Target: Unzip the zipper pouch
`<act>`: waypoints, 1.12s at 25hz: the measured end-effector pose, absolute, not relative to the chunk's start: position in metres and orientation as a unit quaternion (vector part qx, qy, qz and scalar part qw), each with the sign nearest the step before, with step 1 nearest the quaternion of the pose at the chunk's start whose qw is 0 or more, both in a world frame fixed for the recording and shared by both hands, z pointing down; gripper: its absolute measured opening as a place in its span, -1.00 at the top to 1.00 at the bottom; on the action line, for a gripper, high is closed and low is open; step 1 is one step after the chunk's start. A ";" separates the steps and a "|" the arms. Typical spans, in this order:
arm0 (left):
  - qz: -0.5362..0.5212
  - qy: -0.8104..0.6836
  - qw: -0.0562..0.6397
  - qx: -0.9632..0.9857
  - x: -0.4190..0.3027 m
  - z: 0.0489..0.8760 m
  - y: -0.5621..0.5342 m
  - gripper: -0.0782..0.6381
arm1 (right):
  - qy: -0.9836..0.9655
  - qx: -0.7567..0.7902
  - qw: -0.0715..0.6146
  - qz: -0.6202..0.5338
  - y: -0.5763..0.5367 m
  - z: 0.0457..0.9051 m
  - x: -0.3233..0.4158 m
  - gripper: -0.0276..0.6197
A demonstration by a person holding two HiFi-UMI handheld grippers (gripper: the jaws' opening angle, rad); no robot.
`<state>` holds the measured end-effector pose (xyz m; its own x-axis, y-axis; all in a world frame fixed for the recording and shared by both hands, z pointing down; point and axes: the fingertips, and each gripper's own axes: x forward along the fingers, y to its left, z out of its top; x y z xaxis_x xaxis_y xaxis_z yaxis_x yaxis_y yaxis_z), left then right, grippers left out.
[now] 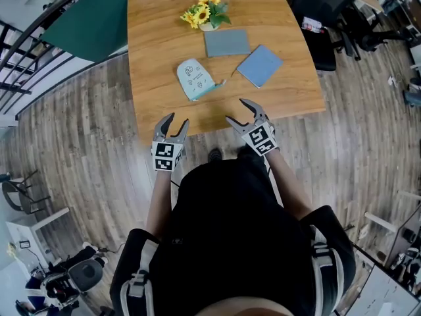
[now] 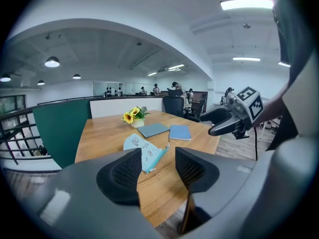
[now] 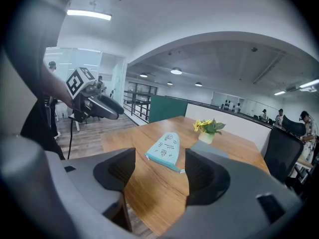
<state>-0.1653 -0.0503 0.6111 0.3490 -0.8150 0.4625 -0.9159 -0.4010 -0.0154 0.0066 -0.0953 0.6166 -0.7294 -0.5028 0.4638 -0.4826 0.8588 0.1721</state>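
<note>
The left tongs (image 1: 179,119) and the right tongs (image 1: 235,110) hover side by side at the near edge of the wooden surface (image 1: 158,38), forearms stretched forward, both tilted gently downward; each pair is released, jaws wide apart with nothing between them; the light blue pouch (image 1: 195,78) lies flat just ahead, untouched; beyond it lie a grey notebook (image 1: 226,43), a blue notebook (image 1: 259,65) and a pot of sunflowers (image 1: 205,12).
</note>
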 end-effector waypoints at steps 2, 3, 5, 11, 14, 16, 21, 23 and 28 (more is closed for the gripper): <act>0.201 -0.532 0.145 0.810 -0.168 0.622 -0.055 0.19 | -0.929 0.263 0.258 -0.019 -0.096 0.618 0.006 -0.05; 0.202 -0.529 0.153 0.810 -0.167 0.626 -0.057 0.19 | -0.929 0.263 0.260 -0.019 -0.096 0.618 0.007 -0.05; 0.198 -0.524 0.168 0.811 -0.165 0.635 -0.065 0.20 | -0.928 0.263 0.263 -0.020 -0.098 0.618 0.009 -0.05; 0.175 -0.539 0.257 0.783 -0.171 0.676 -0.098 0.25 | -0.923 0.263 0.279 -0.013 -0.099 0.627 0.020 -0.03; 0.131 -0.554 0.322 0.756 -0.175 0.698 -0.121 0.25 | -0.926 0.251 0.282 -0.016 -0.108 0.629 0.026 -0.02; 0.111 -0.570 0.353 0.733 -0.178 0.714 -0.136 0.25 | -0.927 0.241 0.287 -0.016 -0.116 0.632 0.032 -0.02; 0.124 -0.583 0.396 0.698 -0.178 0.750 -0.154 0.25 | -0.930 0.224 0.291 -0.011 -0.144 0.632 0.036 -0.01; 0.134 -0.586 0.399 0.692 -0.177 0.757 -0.161 0.25 | -0.931 0.220 0.292 -0.010 -0.160 0.632 0.036 0.00; 0.136 -0.592 0.414 0.678 -0.178 0.773 -0.170 0.25 | -0.933 0.203 0.297 0.000 -0.181 0.640 0.029 0.00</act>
<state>-0.1784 -0.1697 0.7734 0.2615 -0.6897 0.6752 -0.9157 0.0440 0.3995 0.0291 -0.1813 0.6404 -0.7405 -0.3789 0.5551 -0.3793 0.9174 0.1202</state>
